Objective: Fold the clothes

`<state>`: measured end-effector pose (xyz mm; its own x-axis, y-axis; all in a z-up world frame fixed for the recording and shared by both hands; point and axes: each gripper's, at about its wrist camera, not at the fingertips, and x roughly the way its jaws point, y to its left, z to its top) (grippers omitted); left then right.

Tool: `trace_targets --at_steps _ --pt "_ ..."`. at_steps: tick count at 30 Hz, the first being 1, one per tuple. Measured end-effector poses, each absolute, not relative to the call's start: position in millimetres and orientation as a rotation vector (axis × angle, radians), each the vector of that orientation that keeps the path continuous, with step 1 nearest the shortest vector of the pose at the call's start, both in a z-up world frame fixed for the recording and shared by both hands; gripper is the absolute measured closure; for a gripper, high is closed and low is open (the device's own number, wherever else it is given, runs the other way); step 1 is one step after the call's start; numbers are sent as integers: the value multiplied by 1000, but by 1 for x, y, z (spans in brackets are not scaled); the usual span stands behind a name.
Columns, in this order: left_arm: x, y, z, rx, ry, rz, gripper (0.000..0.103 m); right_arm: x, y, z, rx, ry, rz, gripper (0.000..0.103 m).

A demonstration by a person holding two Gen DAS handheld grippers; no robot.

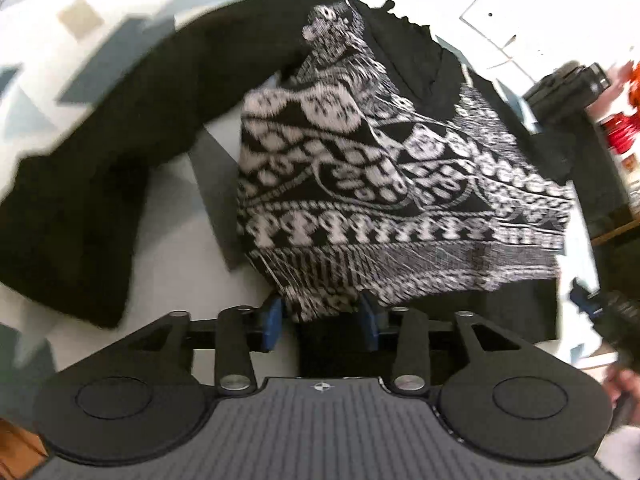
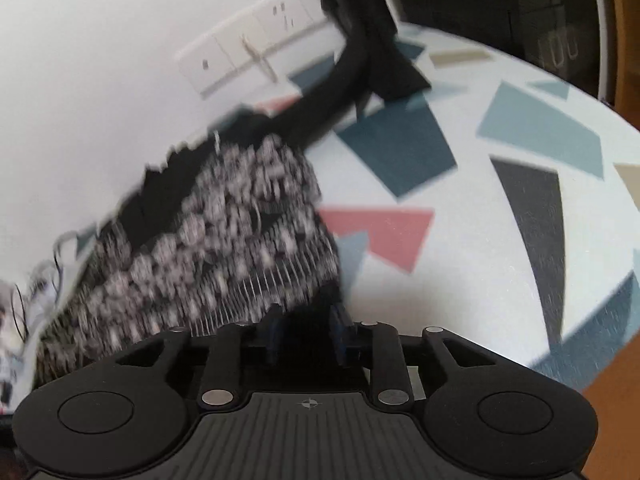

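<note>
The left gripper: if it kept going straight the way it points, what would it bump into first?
Most likely the black-and-white patterned garment: its hem already hangs between the left gripper's blue fingers, though blur hides whether they touch it.

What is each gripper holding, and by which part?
Both have the patterned garment at its fringed hem. Its cloth lies between the left gripper fingers and between the right gripper fingers; whether the pads press on it cannot be told.
</note>
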<state>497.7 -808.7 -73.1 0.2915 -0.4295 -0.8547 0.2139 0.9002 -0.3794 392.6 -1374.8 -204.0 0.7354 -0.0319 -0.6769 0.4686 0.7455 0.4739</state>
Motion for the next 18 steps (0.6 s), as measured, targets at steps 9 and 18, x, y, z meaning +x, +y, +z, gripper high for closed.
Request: trace_targets --at_steps 9,18 --pt "494 -821 -72 -71 1099 -464 31 428 -1338 -222 369 766 -308 57" --pt "481 -838 -64 94 1088 -578 88 397 -1315 -213 453 765 -260 93"
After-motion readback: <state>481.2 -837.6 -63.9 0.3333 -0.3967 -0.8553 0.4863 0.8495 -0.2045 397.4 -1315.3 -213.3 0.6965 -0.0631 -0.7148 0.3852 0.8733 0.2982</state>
